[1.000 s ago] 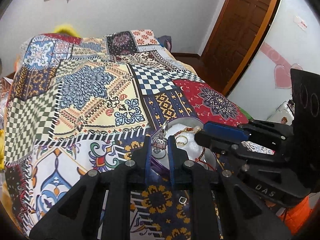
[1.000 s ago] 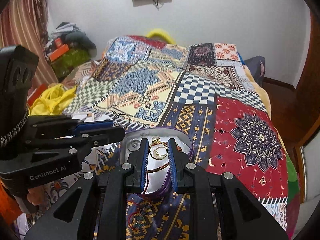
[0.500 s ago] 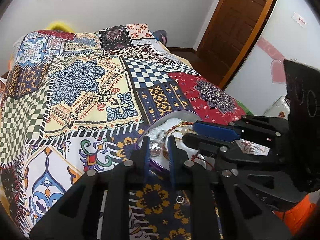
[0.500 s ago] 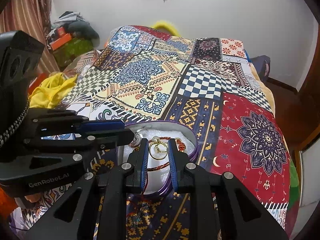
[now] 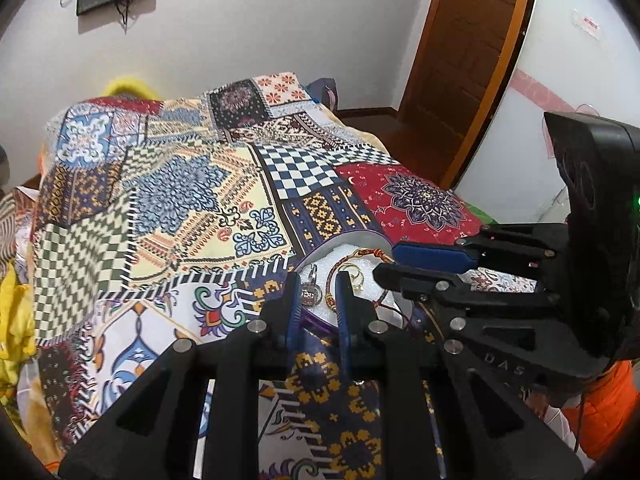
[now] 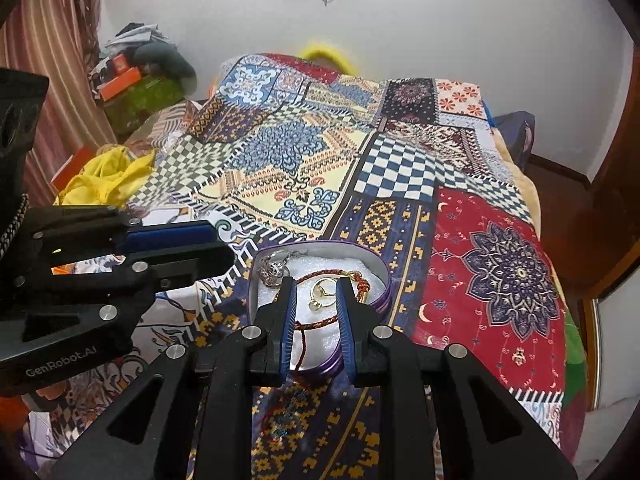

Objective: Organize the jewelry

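A purple-rimmed tin (image 6: 382, 272) with white padding sits on the patchwork bedspread; it also shows in the left wrist view (image 5: 320, 250). Inside lie a silver pendant (image 6: 274, 270), a gold ring (image 6: 322, 292) and a red braided bracelet (image 6: 320, 322). My right gripper (image 6: 316, 292) is open above the tin, its jaws on either side of the gold ring without touching it. My left gripper (image 5: 316, 284) is open and empty at the tin's near rim, with the silver pendant (image 5: 310, 294) visible between its jaws.
The patterned bedspread (image 6: 304, 152) covers the bed. A small trinket (image 6: 286, 420) lies on the cloth in front of the tin. Yellow cloth (image 6: 104, 178) and piled boxes (image 6: 136, 88) are at the left. A wooden door (image 5: 472, 52) stands at the right.
Both grippers have drawn back and risen a little from the tin. The silver pendant that was between my left jaws now lies in the tin. The gold ring rests on the padding.
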A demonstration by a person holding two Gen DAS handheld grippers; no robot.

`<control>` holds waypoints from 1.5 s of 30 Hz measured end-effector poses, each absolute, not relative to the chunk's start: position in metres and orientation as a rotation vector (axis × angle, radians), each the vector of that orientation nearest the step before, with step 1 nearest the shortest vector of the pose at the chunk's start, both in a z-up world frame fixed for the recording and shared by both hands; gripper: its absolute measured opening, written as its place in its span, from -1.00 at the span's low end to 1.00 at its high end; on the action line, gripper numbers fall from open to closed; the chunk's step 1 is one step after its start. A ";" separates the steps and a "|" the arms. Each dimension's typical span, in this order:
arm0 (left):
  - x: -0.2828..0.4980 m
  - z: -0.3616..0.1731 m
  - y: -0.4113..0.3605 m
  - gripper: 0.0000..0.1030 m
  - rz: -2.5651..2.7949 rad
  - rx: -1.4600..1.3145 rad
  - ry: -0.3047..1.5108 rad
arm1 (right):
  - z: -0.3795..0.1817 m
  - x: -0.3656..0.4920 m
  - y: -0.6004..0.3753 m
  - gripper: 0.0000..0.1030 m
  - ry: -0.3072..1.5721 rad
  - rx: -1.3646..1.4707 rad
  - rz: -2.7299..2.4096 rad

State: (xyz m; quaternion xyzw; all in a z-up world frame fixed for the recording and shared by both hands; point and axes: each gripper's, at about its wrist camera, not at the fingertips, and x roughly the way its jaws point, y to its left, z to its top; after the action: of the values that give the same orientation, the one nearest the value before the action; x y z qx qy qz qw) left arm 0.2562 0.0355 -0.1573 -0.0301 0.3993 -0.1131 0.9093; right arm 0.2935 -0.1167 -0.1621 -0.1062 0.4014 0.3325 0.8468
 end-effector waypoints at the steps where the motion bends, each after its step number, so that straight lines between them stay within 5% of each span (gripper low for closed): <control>1: 0.253 -0.154 0.036 -0.71 -0.231 -0.060 0.819 | -0.158 0.291 -0.119 -0.63 0.839 -0.221 0.696; 11: 0.228 -0.132 0.037 -0.47 -0.200 -0.047 0.787 | -0.136 0.271 -0.137 -0.28 0.788 -0.180 0.667; 15: 0.217 -0.129 0.038 -0.34 -0.188 -0.040 0.786 | -0.135 0.262 -0.144 -0.27 0.787 -0.171 0.660; 35: 0.191 -0.191 0.036 -0.34 -0.202 -0.043 0.942 | -0.208 0.242 -0.132 -0.26 0.991 -0.239 0.672; 45: 0.199 -0.211 0.027 -0.34 -0.221 -0.025 0.976 | -0.213 0.234 -0.125 -0.33 0.907 -0.333 0.667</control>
State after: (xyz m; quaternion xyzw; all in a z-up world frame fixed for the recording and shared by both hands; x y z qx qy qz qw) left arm 0.1990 0.0272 -0.2107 -0.0122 0.4679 -0.1060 0.8773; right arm 0.2345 -0.1248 -0.2126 -0.1570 0.4281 0.3148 0.8325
